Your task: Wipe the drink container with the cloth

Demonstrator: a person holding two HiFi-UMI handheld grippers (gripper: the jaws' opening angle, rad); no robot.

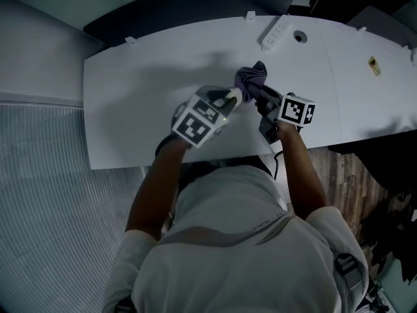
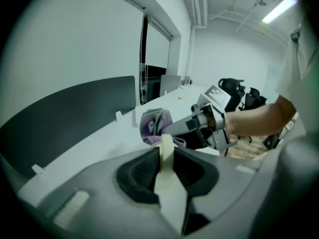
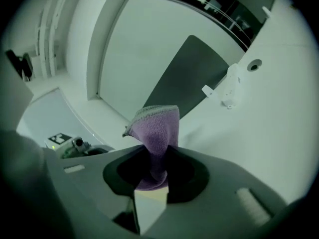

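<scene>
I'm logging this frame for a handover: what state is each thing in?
cloth: bunched, clamped by right gripper
right gripper: shut on the cloth
cream item: pinched in left gripper
left gripper: shut on the cream item
power strip: lying flat on the table

Purple cloth (image 3: 158, 128); white table (image 1: 143, 96); black-white square-patterned cube (image 1: 298, 110)
</scene>
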